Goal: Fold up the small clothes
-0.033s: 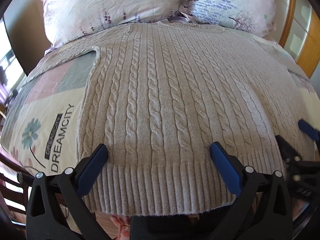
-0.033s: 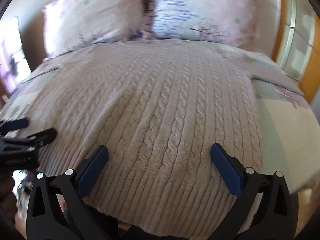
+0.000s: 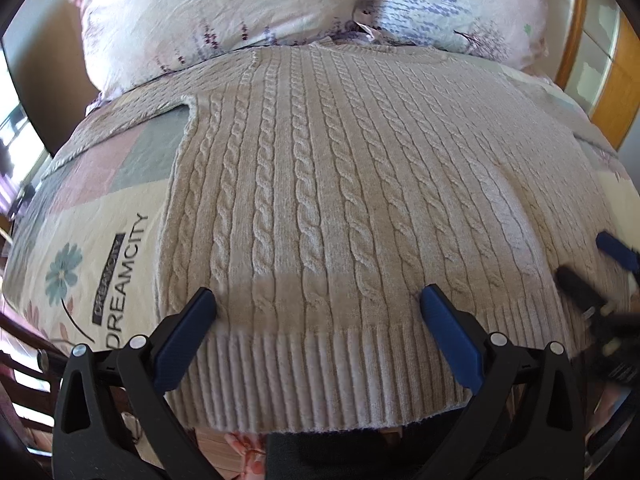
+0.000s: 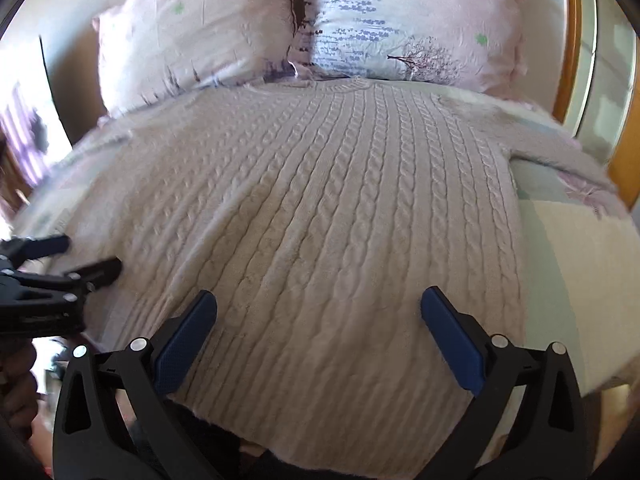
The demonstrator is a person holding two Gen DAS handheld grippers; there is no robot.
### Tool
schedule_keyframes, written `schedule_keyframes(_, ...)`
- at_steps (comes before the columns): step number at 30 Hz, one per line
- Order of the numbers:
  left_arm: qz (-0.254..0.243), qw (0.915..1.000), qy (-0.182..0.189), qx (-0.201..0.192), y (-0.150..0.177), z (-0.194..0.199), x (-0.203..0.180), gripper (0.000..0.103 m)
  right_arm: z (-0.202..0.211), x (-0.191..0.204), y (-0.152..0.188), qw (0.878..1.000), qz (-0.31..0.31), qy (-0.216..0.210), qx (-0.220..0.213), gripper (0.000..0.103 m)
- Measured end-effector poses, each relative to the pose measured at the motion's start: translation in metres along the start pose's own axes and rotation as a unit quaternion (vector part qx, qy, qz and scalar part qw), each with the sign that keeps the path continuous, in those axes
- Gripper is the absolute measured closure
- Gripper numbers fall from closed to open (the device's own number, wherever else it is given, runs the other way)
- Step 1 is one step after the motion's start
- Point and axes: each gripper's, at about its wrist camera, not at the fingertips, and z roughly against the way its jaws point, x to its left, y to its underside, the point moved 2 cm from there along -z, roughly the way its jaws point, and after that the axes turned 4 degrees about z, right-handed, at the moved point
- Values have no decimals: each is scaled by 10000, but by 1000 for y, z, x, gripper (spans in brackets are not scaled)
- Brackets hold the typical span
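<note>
A beige cable-knit sweater (image 3: 340,184) lies spread flat on the bed, ribbed hem toward me, collar at the pillows; it also shows in the right wrist view (image 4: 328,216). Its left sleeve (image 3: 132,120) lies out to the left, its right sleeve (image 4: 560,152) to the right. My left gripper (image 3: 318,308) is open, hovering over the hem left of middle. My right gripper (image 4: 319,312) is open over the hem's right part. Each gripper shows at the edge of the other's view: the right one (image 3: 592,276), the left one (image 4: 72,260).
Two floral pillows (image 3: 224,20) (image 3: 452,4) stand at the head of the bed. A patchwork bedsheet printed DREAMCITY (image 3: 92,240) lies under the sweater. A wooden frame (image 3: 616,92) is at the right. The bed's near edge is just below the hem.
</note>
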Motion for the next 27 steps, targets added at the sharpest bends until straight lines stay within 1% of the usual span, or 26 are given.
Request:
schedule_keyframes(1, 46, 10000, -25, -50, -4, 1, 5, 2, 7, -19, -7, 9994, -300, -130, -149, 1)
schedule_keyframes(2, 165, 9995, -156, -215, -12, 5, 16, 2, 19, -55, -21, 9953, -839, -202, -429, 1)
schedule_keyframes(3, 285, 9983, -318, -402, -21, 7, 27, 2, 25, -88, -31, 9893, -1322, -150, -599, 1)
schedule_keyframes(4, 410, 9969, -428, -512, -30, 9, 39, 2, 29, -120, -39, 9815, -1781, -69, -704, 1)
schedule_keyframes(5, 560, 9959, -440, -556, -39, 8, 52, 2, 29, -147, -45, 9733, -2164, -22, -761, 1)
schedule_keyframes(6, 725, 9952, -340, -570, -49, 6, 67, 2, 27, -192, -53, 9584, -2741, 10, -791, 1)
schedule_keyframes(7, 906, 9942, -185, -556, -59, 4, 82, 2, 22, -224, -57, 9472, -3109, 58, -789, 4)
schedule_keyframes(8, 1104, 9923, -22, -566, -67, 0, 97, 2, 17, -253, -61, 9361, -3422, 144, -799, 19)
schedule_keyframes(9, 1300, 9894, 135, -629, -74, -5, 112, 2, 11, -287, -65, 9231, -3743, 346, -809, 27)
schedule_keyframes(10, 1473, 9858, 226, -773, -79, -8, 126, 2, 6, -312, -69, 9145, -3932, 529, -791, 33)
schedule_keyframes(11, 1613, 9823, 178, -933, -82, -10, 139, 2, 0, -336, -72, 9052, -4116, 712, -780, 40)
schedule_keyframes(12, 1705, 9795, 69, -1073, -85, -13, 149, 2, -6, -358, -75, 8960, -4288, 852, -778, 42)
schedule_keyframes(13, 1737, 9775, -16, -1199, -89, -17, 159, 2, -12, -379, -78, 8863, -4461, 992, -748, 49)
schedule_keyframes(15, 1682, 9774, 0, -1279, -96, -26, 176, 2, -25, -409, -81, 8680, -4754, 1252, -700, 52)
schedule_keyframes(17, 1703, 9795, -120, -1070, -103, -38, 191, 2, -36, -427, -80, 8519, -5000, 1424, -634, 55)
schedule_keyframes(18, 1764, 9789, -182, -1020, -104, -41, 199, 2, -43, -435, -78, 8440, -5145, 1390, -602, 57)
schedule_keyframes(19, 1853, 9774, -243, -992, -106, -44, 208, 2, -49, -440, -78, 8397, -5226, 1330, -646, 61)
schedule_keyframes(21, 2079, 9732, -371, -909, -105, -47, 227, 2, -52, -451, -80, 8389, -5210, 1389, -745, 65)
schedule_keyframes(22, 2251, 9698, -358, -863, -108, -51, 238, 2, -51, -454, -77, 8384, -5208, 1407, -783, 70)
schedule_keyframes(23, 2403, 9664, -357, -846, -108, -53, 246, 2, -57, -458, -79, 8360, -5226, 1459, -822, 78)
schedule_keyframes(24, 2560, 9623, -364, -843, -108, -54, 255, 2, -58, -460, -77, 8358, -5212, 1517, -825, 84)
schedule_keyframes(25, 2727, 9575, -379, -854, -109, -55, 264, 2, -62, -463, -79, 8368, -5172, 1616, -780, 94)
schedule_keyframes(26, 2893, 9526, -383, -859, -109, -56, 273, 2, -58, -464, -76, 8378, -5143, 1654, -792, 95)
schedule_keyframes(27, 3043, 9479, -348, -879, -109, -56, 280, 2, -56, -460, -81, 8381, -5083, 1809, -812, 96)
